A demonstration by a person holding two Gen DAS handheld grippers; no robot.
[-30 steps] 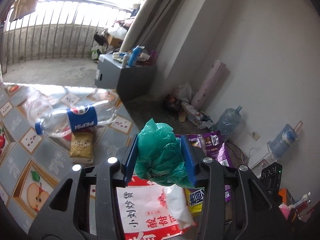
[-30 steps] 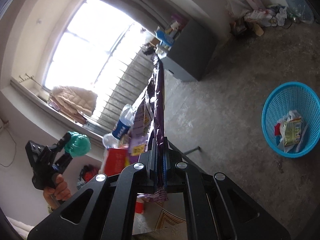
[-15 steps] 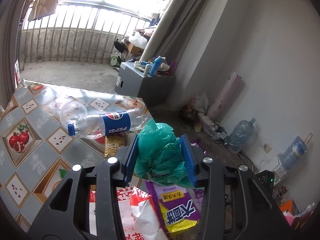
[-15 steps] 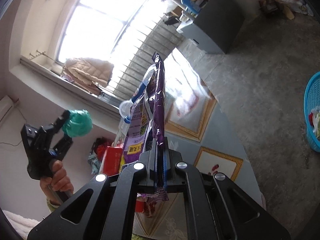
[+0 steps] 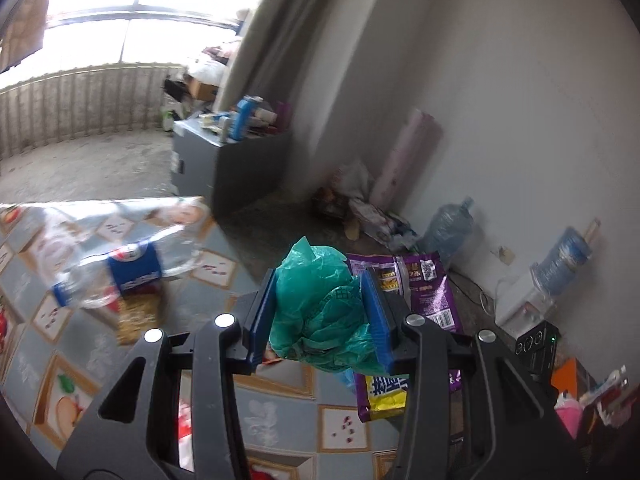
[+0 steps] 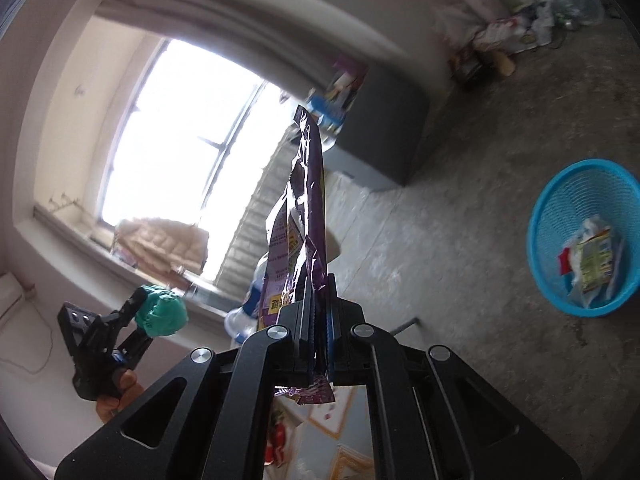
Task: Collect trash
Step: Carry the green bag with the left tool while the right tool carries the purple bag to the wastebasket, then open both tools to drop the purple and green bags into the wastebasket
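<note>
My left gripper (image 5: 320,320) is shut on a crumpled green plastic bag (image 5: 320,312), held above the table's edge; it also shows in the right wrist view (image 6: 162,312). My right gripper (image 6: 318,320) is shut on a purple snack packet (image 6: 306,216) that stands edge-on above the jaws; the packet also shows in the left wrist view (image 5: 416,284). A blue mesh basket (image 6: 560,200) with some wrappers (image 6: 592,256) inside stands on the floor at the right. A clear Pepsi bottle (image 5: 128,272) lies on the table.
The table has a fruit-patterned cloth (image 5: 60,380) with a yellow packet (image 5: 136,316) and a red-and-white packet (image 5: 184,432) on it. A grey cabinet (image 5: 228,164) stands behind. Water jugs (image 5: 448,232) and clutter lie along the wall.
Both grippers have swung with their loads. The right view has turned so the blue basket shows fully again. The red-and-white packet has dropped low in the left view.
</note>
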